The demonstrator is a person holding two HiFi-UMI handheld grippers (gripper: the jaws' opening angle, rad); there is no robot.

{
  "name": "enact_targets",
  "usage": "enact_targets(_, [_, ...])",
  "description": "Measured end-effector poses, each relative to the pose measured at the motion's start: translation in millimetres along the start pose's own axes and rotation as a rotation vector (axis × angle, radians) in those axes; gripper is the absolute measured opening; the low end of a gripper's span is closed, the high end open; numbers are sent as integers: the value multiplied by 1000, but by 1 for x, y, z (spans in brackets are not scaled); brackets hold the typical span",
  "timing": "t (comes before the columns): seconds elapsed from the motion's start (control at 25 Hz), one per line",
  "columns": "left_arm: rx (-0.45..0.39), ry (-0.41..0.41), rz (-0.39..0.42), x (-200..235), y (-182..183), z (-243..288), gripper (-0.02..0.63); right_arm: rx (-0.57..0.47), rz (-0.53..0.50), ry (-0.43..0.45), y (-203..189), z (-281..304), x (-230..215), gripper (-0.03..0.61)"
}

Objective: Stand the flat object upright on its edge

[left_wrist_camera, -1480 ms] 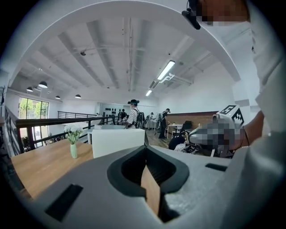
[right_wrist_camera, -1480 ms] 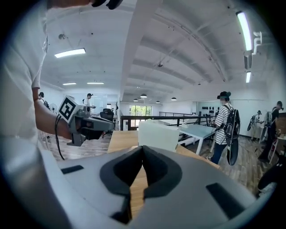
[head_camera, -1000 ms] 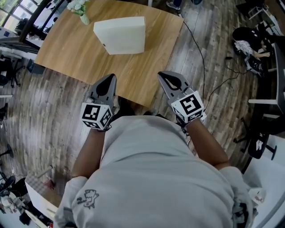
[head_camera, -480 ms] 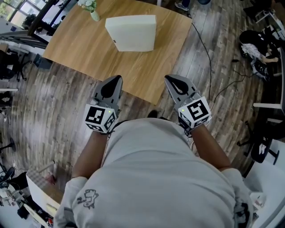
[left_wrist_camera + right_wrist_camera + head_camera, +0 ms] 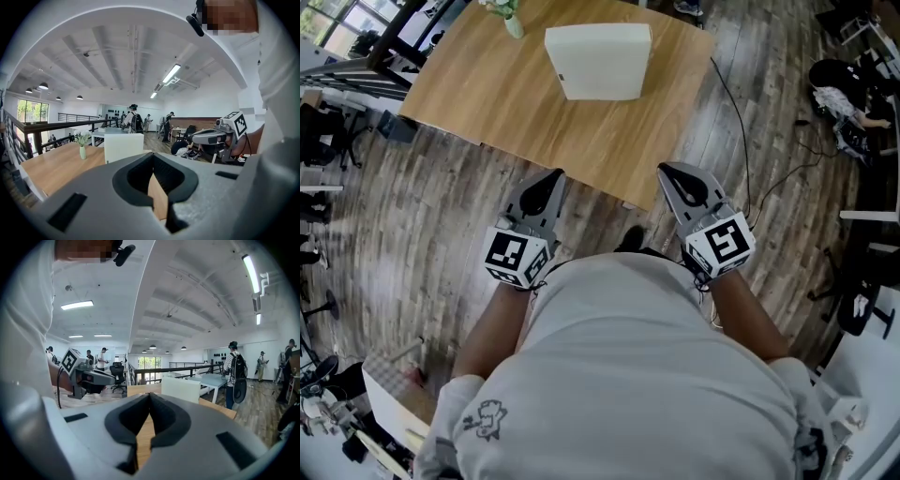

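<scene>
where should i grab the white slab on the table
Probably its two side edges, left gripper on the left one, right gripper on the right, coming from the near edge of the table: the white slab looks broad, with straight sides. Both are shut; open first.

Smooth matt wooden table (image 5: pixel 516 103), matt white flat object (image 5: pixel 600 61), worn plank floor (image 5: pixel 422 234), grey matt plastic hand-held grippers

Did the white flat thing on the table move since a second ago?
No. The white flat object sits in the same spot on the table, just as far from the vase. Only the head view shifted.
</scene>
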State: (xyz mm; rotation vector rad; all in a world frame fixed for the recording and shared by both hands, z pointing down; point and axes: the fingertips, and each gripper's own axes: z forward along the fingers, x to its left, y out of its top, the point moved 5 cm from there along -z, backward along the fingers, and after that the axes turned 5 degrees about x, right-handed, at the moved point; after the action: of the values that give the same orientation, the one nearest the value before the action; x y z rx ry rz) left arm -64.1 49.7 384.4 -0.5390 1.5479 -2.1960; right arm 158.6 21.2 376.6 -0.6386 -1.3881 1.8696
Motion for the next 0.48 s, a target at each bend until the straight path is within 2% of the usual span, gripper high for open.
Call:
enact_targets(0.2, [-1, -27, -22, 10, -9, -24, 8, -13, 38, -17, 5, 4, 28, 5])
enact_targets(0.48, [-23, -55, -2, 24, -13, -71, 8, -27, 44, -75, 14, -4, 74, 5])
